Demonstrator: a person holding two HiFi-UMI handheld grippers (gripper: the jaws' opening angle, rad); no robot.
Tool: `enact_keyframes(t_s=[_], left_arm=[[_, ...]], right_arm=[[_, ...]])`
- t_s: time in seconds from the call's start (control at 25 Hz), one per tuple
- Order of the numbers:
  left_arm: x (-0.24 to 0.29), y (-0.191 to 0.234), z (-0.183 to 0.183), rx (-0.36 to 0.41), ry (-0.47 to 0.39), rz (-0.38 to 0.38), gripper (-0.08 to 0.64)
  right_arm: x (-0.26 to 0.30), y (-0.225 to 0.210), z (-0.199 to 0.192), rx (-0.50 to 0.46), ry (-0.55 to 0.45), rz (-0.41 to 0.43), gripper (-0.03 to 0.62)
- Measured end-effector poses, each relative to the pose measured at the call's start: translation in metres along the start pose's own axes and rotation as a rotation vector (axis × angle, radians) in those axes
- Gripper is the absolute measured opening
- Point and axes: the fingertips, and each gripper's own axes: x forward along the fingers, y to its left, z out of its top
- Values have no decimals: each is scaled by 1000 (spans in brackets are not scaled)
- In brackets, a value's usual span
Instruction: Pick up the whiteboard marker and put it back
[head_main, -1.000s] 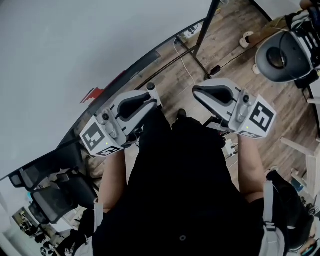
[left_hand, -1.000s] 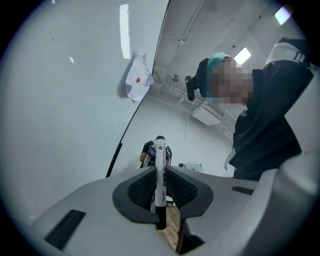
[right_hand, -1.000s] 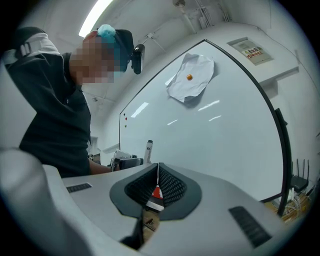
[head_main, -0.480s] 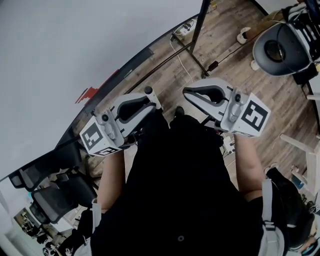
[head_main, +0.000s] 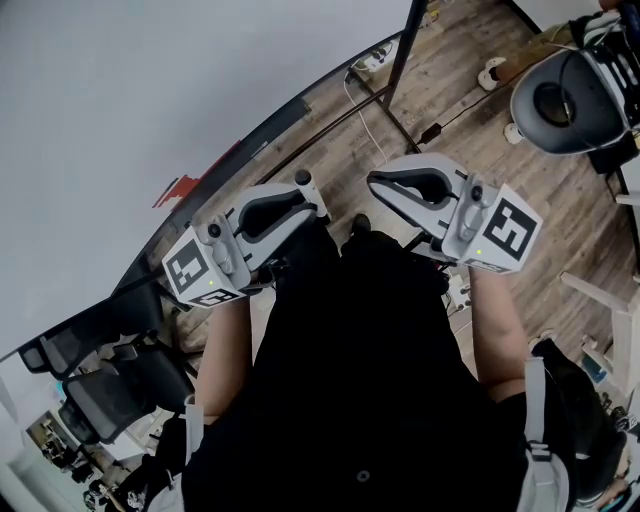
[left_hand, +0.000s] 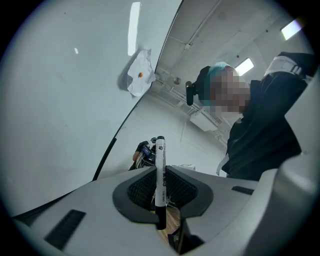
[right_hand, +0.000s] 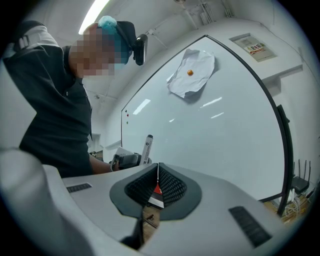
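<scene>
The whiteboard marker (left_hand: 159, 172), white with a black cap, stands upright between the jaws of my left gripper (left_hand: 160, 175), which is shut on it. In the head view its tip (head_main: 303, 180) sticks out of the left gripper (head_main: 305, 197), close to the lower edge of the whiteboard (head_main: 150, 90). My right gripper (right_hand: 158, 172) is shut with nothing between its pads. It is held beside the left one in the head view (head_main: 380, 185). From the right gripper view the marker (right_hand: 147, 149) shows at a distance, in the left gripper.
A crumpled paper (right_hand: 192, 72) is pinned to the whiteboard by a small orange magnet. A red item (head_main: 180, 188) lies at the board's lower edge. The black stand pole (head_main: 403, 50) and cables cross the wooden floor. An office chair (head_main: 565, 100) stands at the far right.
The right gripper has shifted a little to the left, closer to the left one. The left gripper has held its place with the marker still in it.
</scene>
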Motion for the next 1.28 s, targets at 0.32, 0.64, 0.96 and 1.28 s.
enact_keyframes(t_s=[0.32,0.64,0.96,1.28], left_arm=[[-3,6,5,13,-15,16,71],[-14,14,18,170,51,103,71],[-29,28,10,341,251,221,70],[-51,64,-9,478,435,347,69]], right_arm=[[4,-7,-2,6,6,6,20],[10,-12,-5,11,5,19,20],[22,-14,-1,16,-4,21,20],[35,-19,-10,34,9,9,20]])
